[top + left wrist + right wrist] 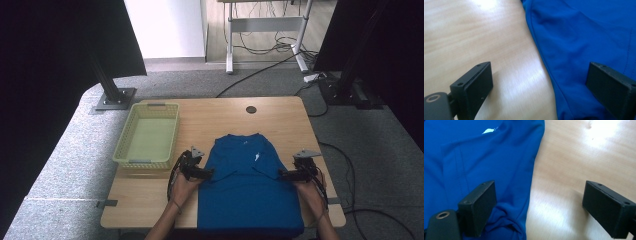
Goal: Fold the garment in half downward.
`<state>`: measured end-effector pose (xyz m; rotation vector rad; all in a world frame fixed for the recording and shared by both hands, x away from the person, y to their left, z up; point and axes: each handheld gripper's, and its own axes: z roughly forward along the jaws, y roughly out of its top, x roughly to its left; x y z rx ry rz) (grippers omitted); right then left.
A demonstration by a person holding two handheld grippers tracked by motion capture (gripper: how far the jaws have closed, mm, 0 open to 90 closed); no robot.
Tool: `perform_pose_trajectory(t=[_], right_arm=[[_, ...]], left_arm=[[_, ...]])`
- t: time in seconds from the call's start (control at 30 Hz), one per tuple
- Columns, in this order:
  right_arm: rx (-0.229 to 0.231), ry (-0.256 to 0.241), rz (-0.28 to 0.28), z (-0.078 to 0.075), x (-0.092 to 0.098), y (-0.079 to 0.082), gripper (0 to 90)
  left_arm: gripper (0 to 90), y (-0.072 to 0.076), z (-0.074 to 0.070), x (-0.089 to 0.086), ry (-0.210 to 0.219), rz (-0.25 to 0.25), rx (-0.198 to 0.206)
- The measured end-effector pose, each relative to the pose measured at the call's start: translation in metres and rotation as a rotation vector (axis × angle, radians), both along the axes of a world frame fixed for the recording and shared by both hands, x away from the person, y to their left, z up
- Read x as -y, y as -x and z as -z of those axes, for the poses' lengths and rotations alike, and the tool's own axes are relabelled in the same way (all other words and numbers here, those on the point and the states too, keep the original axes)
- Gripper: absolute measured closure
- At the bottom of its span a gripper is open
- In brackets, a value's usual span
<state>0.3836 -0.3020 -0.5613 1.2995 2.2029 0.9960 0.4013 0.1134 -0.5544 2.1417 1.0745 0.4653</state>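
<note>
Both claws, left claw (204, 173) and right claw (286, 175), gape wide, empty, straddling blue shirt (247, 187) edges at lower centre; folding unstarted.

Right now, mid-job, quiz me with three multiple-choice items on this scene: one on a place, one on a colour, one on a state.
1. Where does the basket stand?
A. left of the shirt
B. on the shirt
C. on the floor

2. What colour is the shirt?
A. red
B. blue
C. white

3. How do the left gripper and right gripper stand?
A. both shut on cloth
B. one open, one shut
C. both open

Answers: 1 A, the high view shows it on the table's left part; 2 B, blue in every view; 3 C, each gripper's jaws stand wide apart, straddling a shirt edge.
</note>
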Motion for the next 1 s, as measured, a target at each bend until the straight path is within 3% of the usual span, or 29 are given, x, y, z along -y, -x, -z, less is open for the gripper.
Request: perform_pose_trajectory(t=[0.13, 0.3, 0.6, 1.0], right_arm=[[-0.002, -0.002, -0.017, 0.0, 0.002, 0.013, 11.7], [-0.003, -0.015, -0.026, -0.001, 0.002, 0.011, 12.1], [0.025, -0.046, -0.03, -0.011, -0.005, -0.013, 17.3], [0.016, -0.031, -0.075, -0.014, -0.023, -0.047, 28.3]], left_arm=[[6.1, 0.009, 0.001, -0.004, 0.007, 0.014, 0.005], [8.6, 0.002, -0.004, -0.001, -0.007, 0.011, 0.014], [12.5, -0.024, -0.011, 0.012, 0.007, 0.01, 0.027], [21.2, -0.048, -0.009, 0.025, 0.011, 0.029, 0.002]])
